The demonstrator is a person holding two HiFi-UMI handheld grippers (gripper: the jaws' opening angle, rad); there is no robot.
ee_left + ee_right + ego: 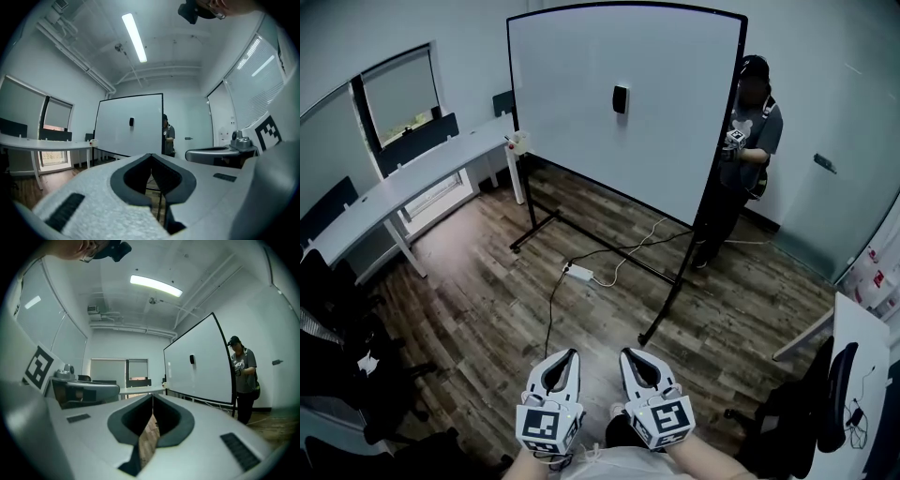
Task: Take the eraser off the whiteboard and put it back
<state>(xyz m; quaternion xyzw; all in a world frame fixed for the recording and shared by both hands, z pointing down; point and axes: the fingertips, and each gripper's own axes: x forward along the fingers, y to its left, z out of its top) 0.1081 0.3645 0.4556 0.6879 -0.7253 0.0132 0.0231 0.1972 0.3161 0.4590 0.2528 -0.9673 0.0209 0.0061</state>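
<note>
Left tongs (566,356): mine, at 6 o'clock in the head view — tips pressed together, nothing between them.
Right tongs (631,354): just beside my left pair, likewise closed tip to tip and empty.
Eraser (621,98): small dark block stuck on the whiteboard (572,84), at 12 o'clock from my tongs and well apart from them.
Person (751,131): stands at the board's 3 o'clock edge, hands raised to the chest.
Bench (403,183): long curved top at 10 o'clock.
Power strip (578,273): on the wooden floor (487,300) — between the board's stand and me.
</note>
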